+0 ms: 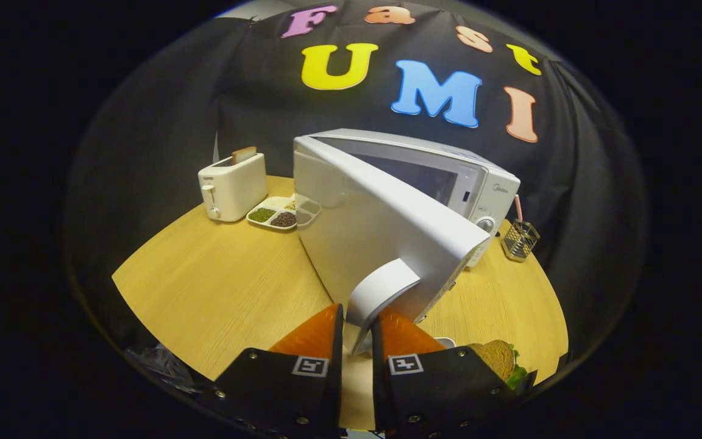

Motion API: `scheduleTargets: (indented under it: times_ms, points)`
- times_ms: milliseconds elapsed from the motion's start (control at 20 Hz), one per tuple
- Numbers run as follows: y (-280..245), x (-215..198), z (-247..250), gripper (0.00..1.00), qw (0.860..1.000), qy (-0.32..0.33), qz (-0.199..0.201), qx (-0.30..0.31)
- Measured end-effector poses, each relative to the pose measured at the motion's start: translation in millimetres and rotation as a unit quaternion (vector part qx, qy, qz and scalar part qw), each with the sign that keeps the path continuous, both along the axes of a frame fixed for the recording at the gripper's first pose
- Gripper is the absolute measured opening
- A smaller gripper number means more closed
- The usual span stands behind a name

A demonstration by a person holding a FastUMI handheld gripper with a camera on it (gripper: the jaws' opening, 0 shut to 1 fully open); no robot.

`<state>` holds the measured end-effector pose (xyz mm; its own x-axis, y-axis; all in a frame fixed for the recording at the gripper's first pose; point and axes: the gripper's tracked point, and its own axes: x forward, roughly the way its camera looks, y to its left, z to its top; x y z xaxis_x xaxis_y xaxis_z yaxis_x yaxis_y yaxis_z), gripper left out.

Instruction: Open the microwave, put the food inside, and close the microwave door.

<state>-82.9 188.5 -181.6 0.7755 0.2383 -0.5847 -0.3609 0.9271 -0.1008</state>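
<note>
With its two fingers closed on the white curved door handle, the hand-held gripper holds the white microwave door, which stands swung out from the oven over the round wooden desk. A brown-bread sandwich with green lettuce lies on the desk just right of the fingers. Beyond, left of the door: a white toaster holding a bread slice, a divided white tray of grains. Right of the microwave, a wire holder.

We are counting one microwave, one toaster, one divided snack tray, one wire holder and one sandwich.
</note>
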Motion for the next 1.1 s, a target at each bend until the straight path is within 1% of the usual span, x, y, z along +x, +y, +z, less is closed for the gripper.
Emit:
scheduleTargets:
  times_ms: [50, 350, 400, 500, 650, 750, 850, 950, 1000, 1050, 1100]
  points:
    - [8, -8, -1, 0.27, 1.000, 0.000, 0.011, -0.002]
    - [69, -50, -7, 0.27, 0.996, 0.017, 0.083, 0.002]
    - [74, -53, -8, 0.27, 0.996, 0.013, 0.092, -0.002]
    - [82, -59, -7, 0.34, 0.994, 0.007, 0.108, -0.008]
    - [81, -63, -5, 0.36, 0.992, 0.024, 0.120, -0.009]
    - [93, -77, -5, 0.37, 0.988, 0.059, 0.139, 0.025]
    - [109, -90, 10, 0.47, 0.980, 0.075, 0.170, 0.070]
    - [125, -98, 31, 0.47, 0.968, 0.074, 0.204, 0.126]
    - [131, -102, 45, 0.52, 0.960, 0.071, 0.222, 0.157]
    - [135, -103, 61, 0.72, 0.953, 0.061, 0.236, 0.179]
    - [135, -101, 75, 0.81, 0.948, 0.048, 0.246, 0.194]
